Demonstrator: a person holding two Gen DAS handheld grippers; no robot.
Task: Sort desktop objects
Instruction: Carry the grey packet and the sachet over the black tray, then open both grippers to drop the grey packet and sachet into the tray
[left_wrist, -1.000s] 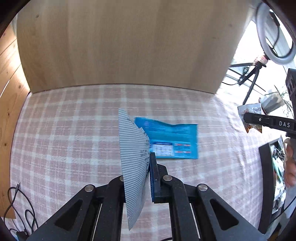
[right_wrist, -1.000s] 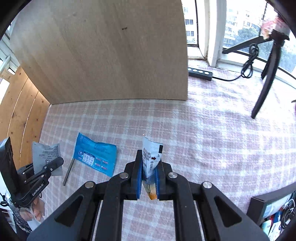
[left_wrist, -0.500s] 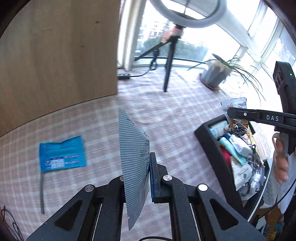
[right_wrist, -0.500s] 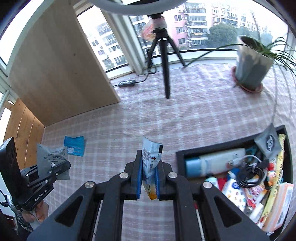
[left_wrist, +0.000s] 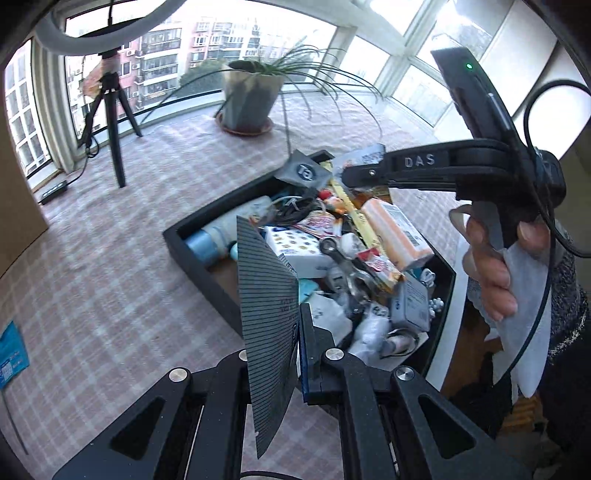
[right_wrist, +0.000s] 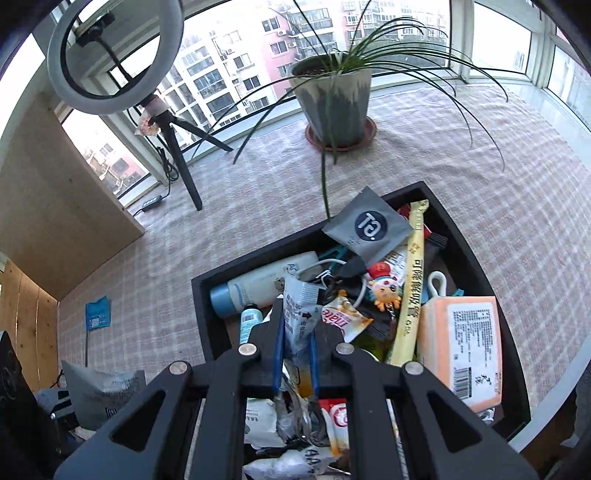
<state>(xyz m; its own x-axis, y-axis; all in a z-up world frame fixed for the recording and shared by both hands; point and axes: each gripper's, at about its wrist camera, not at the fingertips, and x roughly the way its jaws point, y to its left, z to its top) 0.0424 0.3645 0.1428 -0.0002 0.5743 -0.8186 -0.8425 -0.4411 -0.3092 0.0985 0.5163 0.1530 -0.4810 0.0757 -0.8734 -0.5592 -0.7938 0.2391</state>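
My left gripper (left_wrist: 295, 332) is shut on a grey striped packet (left_wrist: 267, 325), held upright just before the near rim of a black tray (left_wrist: 192, 254). My right gripper (right_wrist: 295, 332) is shut on a white and orange sachet (right_wrist: 301, 314), held over the black tray (right_wrist: 207, 314). The tray is full of mixed items: a white bottle (right_wrist: 266, 284), an orange pack (right_wrist: 461, 343), a grey pouch (right_wrist: 369, 225). The right gripper shows from the side in the left wrist view (left_wrist: 354, 173), above the tray's far corner.
A blue packet (right_wrist: 98, 314) lies on the checked cloth at far left, also in the left wrist view (left_wrist: 11, 354). A potted plant (right_wrist: 332, 99), a ring light on a tripod (right_wrist: 173, 147) and a wooden board (right_wrist: 55, 206) stand behind.
Both grippers have swung right from the blue packet and the wooden board to the black tray, each still holding its packet.
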